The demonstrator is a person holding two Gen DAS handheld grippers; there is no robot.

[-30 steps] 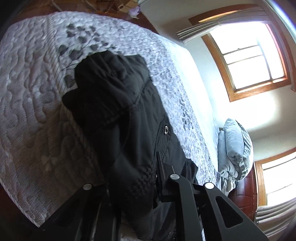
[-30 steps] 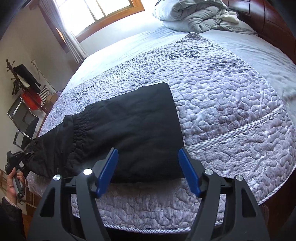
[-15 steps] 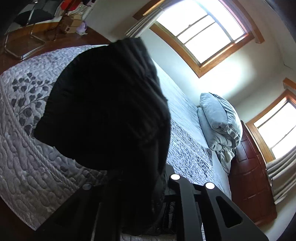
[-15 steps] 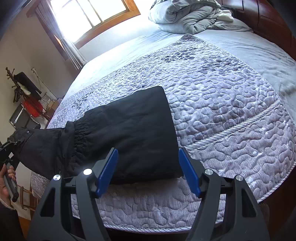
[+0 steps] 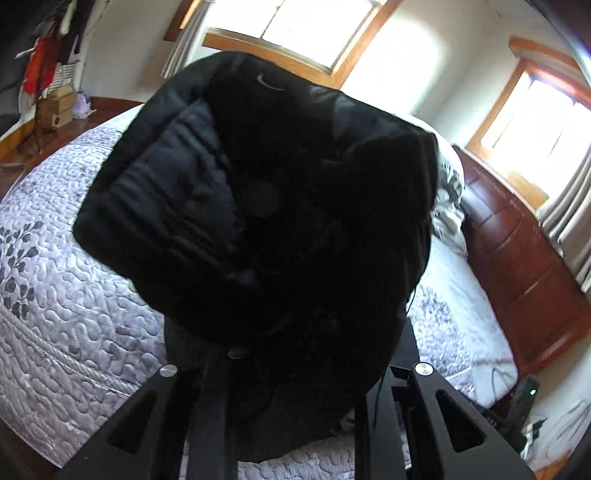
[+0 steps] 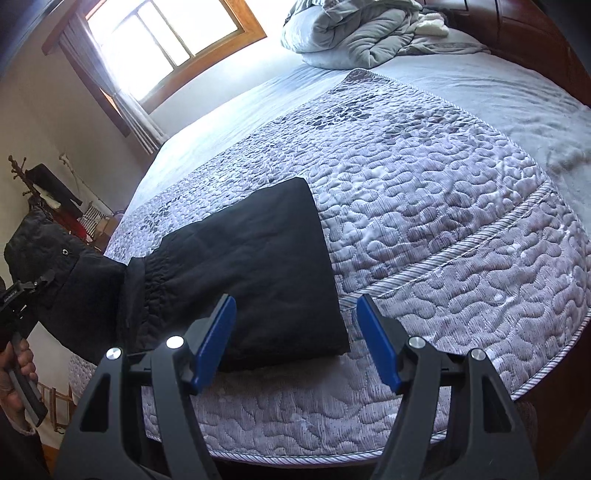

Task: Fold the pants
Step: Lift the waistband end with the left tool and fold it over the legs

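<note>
The black pants (image 6: 251, 273) lie with their leg ends flat on the quilted bed (image 6: 443, 206). The waist end (image 6: 48, 266) is lifted off the bed at the far left, held by my left gripper (image 6: 22, 291). In the left wrist view the lifted black fabric (image 5: 266, 221) fills the middle and hangs over my left gripper (image 5: 291, 376), hiding its fingertips. My right gripper (image 6: 295, 343) is open and empty, its blue pads (image 6: 376, 343) hovering just above the near hem corner of the pants.
A grey bundled duvet (image 6: 362, 33) lies at the head of the bed by a dark wooden headboard (image 5: 524, 251). A coat rack and chairs (image 6: 48, 192) stand past the far bed side. Windows (image 6: 162, 33) are bright.
My left gripper has lifted the waist end of the pants up off the bed and swung it over toward the legs. My right gripper has stayed open by the hem.
</note>
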